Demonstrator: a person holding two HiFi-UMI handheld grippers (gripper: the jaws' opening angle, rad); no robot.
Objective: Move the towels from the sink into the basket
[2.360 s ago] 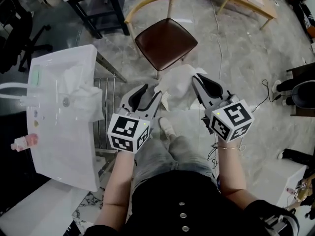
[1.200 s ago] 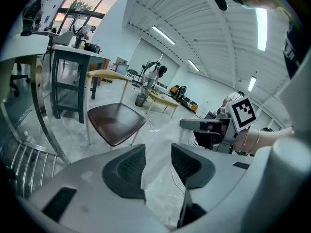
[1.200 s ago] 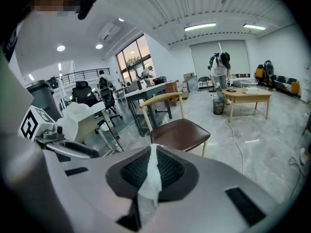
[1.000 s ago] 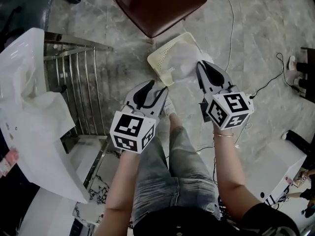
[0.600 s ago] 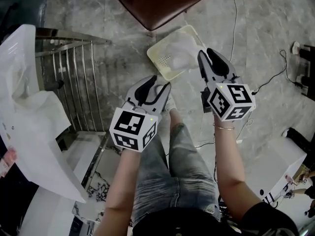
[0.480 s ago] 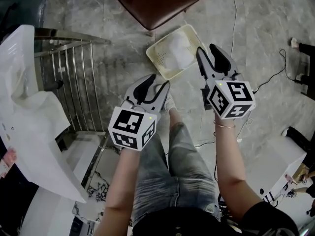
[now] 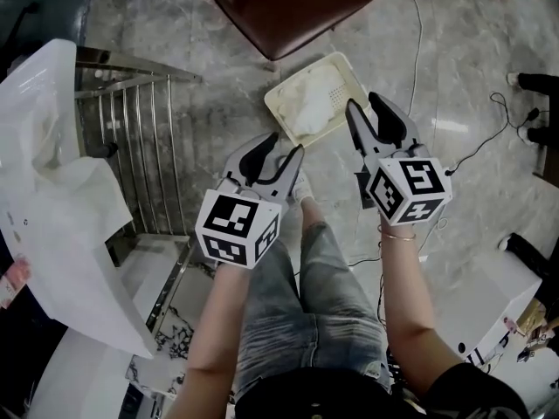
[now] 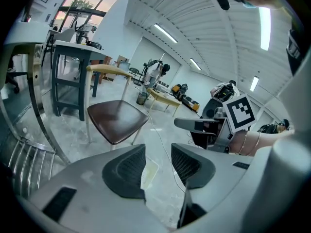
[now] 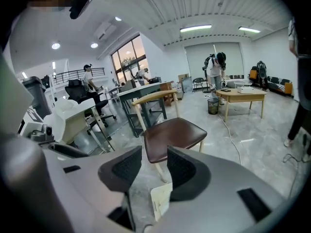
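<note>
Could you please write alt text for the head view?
Seen from above, a person holds the left gripper and right gripper, both open and empty, near a cream basket on the floor with a white towel in it. A brown chair stands beyond; the white sink with more towels is at left.

Grey left gripper (image 7: pixel 284 144), matching right gripper (image 7: pixel 362 101), black-and-white marker cubes (image 7: pixel 234 230), faded blue jeans (image 7: pixel 306 308), black top (image 7: pixel 323 393), thin wrist bracelet (image 7: pixel 397 236)

Head view: overhead, steeply downward, chair (image 7: pixel 293 3) at top edge, basket (image 7: pixel 336 90) upper centre; left and right gripper views: low, close behind own jaws, both facing that chair and basket.
</note>
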